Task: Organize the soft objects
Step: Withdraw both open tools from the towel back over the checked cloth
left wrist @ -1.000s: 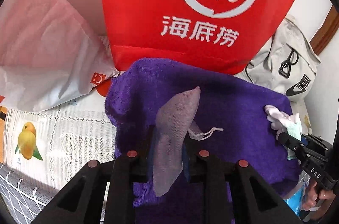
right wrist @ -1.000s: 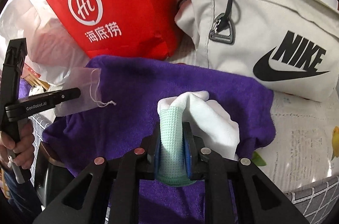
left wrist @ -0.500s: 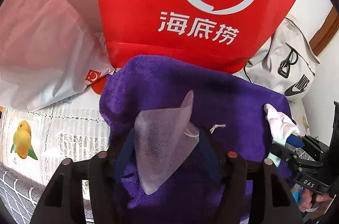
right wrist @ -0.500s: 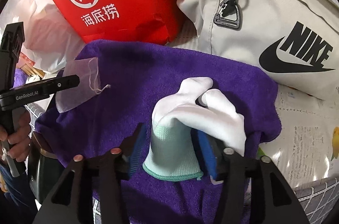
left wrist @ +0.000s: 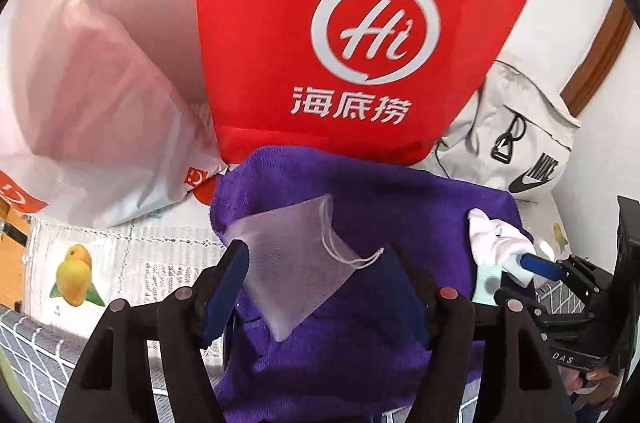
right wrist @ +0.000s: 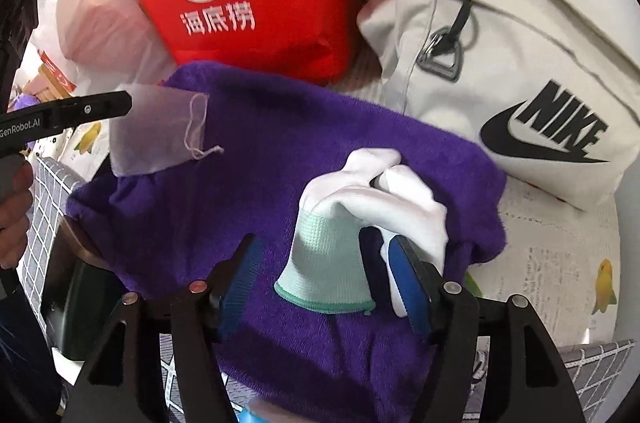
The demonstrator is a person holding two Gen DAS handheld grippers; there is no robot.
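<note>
Fruit-printed surface (left wrist: pixel 132 255) under a purple towel (right wrist: pixel 280 143), both claws parted over it.

Nearest, the left claw (left wrist: pixel 316 275) stands with jaws that have just been opening; the sheer mesh pouch (left wrist: pixel 296 263) lies flat on the towel between them, its left edge close to the left pad, gripped by neither. The right claw (right wrist: pixel 324 275) has likewise just been opening, and the white glove (right wrist: pixel 360 219) rests on the towel between its pads, mint cuff toward the camera, loose. Behind the towel stand a red bag (left wrist: pixel 352 23) and, to its right, a beige Nike bag (right wrist: pixel 520 63).
</note>
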